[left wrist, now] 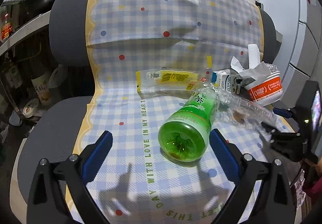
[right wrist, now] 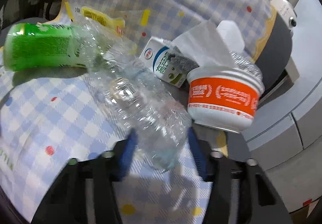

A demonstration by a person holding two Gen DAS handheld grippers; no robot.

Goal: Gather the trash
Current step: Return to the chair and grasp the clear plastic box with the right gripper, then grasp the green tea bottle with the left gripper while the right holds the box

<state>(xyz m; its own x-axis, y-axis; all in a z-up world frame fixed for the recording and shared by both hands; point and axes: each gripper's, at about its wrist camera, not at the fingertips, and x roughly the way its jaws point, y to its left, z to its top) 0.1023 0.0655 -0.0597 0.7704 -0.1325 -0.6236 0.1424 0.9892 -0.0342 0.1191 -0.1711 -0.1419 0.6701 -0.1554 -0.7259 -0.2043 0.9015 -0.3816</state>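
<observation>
Trash lies on a chair seat covered with a blue checked cloth (left wrist: 128, 115). A green bottle (left wrist: 187, 127) lies on its side, base toward my open left gripper (left wrist: 161, 139), which sits just short of it. A clear crushed plastic bottle (right wrist: 149, 107) lies between the blue fingers of my right gripper (right wrist: 161, 139), which close on its base. The right gripper also shows in the left wrist view (left wrist: 281, 133). Behind are a yellow wrapper (left wrist: 165, 81), a small carton (right wrist: 165, 63) and an orange-banded paper bowl (right wrist: 223, 97) stuffed with tissue.
The chair's grey backrest (left wrist: 66, 31) rises behind the seat. Shelves with bottles and jars (left wrist: 40, 87) stand at the left. A grey cabinet (right wrist: 291, 123) stands to the right of the chair.
</observation>
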